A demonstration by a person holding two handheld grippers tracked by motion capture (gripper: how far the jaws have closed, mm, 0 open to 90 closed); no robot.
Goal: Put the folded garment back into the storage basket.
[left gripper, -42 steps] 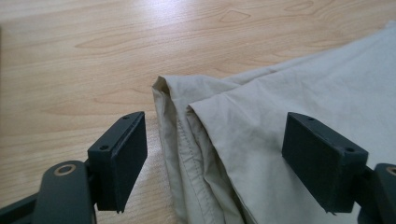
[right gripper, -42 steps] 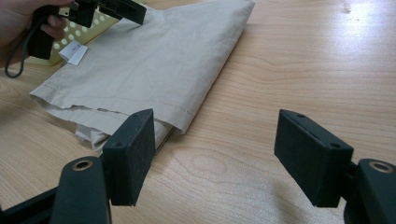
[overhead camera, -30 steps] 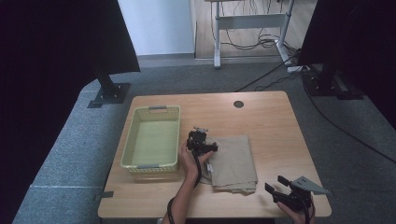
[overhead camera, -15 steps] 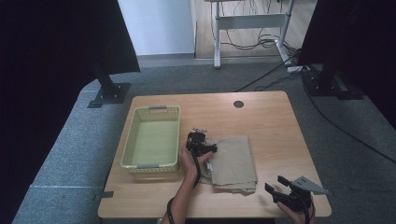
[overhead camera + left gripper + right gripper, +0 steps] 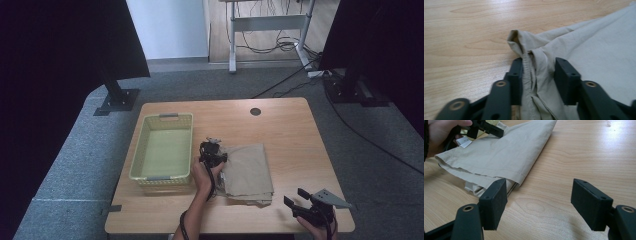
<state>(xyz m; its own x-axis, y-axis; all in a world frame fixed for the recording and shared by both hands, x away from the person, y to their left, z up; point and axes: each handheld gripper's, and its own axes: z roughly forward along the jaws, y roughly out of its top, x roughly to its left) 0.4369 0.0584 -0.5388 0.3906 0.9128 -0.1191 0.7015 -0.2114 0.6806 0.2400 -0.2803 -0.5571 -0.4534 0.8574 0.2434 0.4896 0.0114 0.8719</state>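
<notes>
At the left of the table stands a pale yellow basket, open-topped and with nothing in it, so the likely work of getting the folded beige cloth into it is judged to be at its start: the cloth lies flat on the table just right of the basket, not yet lifted. The left gripper sits at the cloth's near-left corner, between basket and cloth; its fingers have just been closing and now stand on either side of a bunched ridge of fabric. One finger touches the hem, but whether both press firmly enough to hold cannot be told for sure. Still left, as it seems, are a secure pinch, the lift and the carry over the basket's rim. Farther right, the right gripper rests near the table's front-right edge, its fingers spread wide with bare wood between them, close to the cloth's other corner but apart from it. Nothing lies between cloth and basket; only the basket's right wall must be cleared.
</notes>
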